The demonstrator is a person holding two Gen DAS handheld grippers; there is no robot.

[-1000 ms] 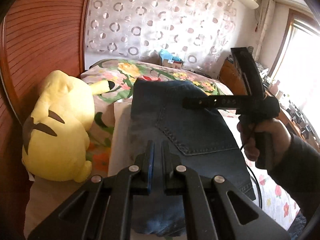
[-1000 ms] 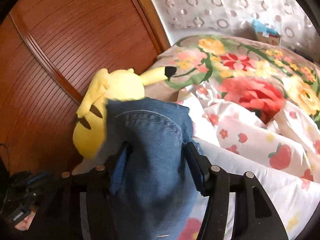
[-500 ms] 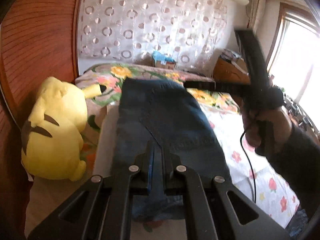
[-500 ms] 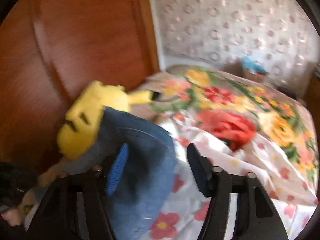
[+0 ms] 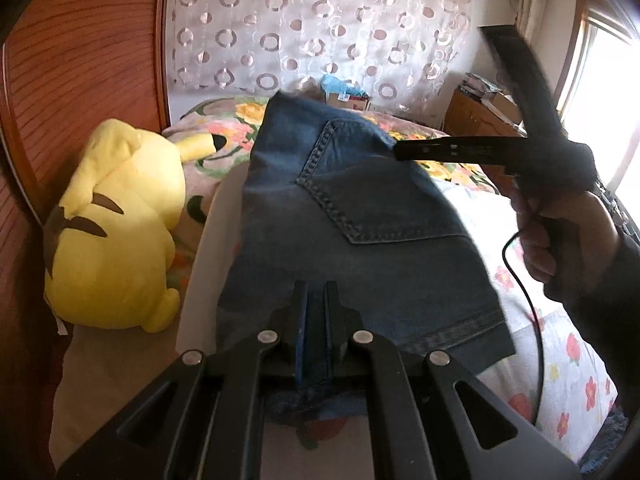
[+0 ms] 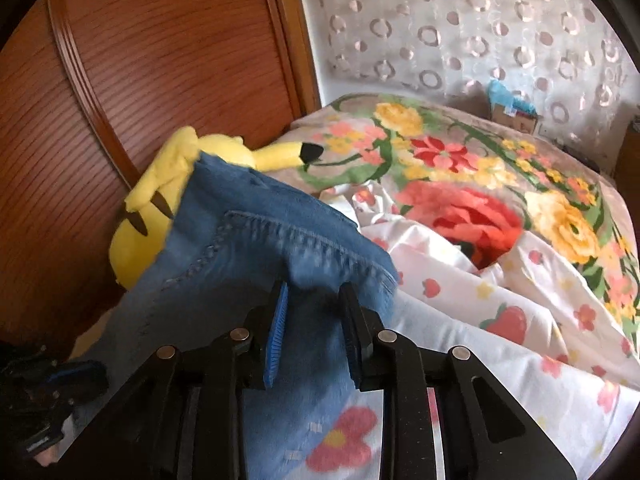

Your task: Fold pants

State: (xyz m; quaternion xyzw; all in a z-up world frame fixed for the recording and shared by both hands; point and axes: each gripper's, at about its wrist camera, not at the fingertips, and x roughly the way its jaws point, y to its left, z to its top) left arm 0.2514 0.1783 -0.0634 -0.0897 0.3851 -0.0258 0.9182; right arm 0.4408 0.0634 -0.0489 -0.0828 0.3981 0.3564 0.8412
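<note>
A pair of blue denim pants is held up over the bed, back pocket facing me. My left gripper is shut on the near edge of the pants. My right gripper has its fingers closed around the far corner of the pants; it also shows in the left wrist view at the pants' upper right, held by a hand. The pants stretch between the two grippers.
A yellow plush toy lies at the left by the wooden headboard. A floral blanket and white printed sheet cover the bed. A small box sits by the curtain. A wooden cabinet stands at the right.
Both grippers have lifted the pants higher, and the right gripper has closed in on the denim corner. The pants now hang more spread between them.
</note>
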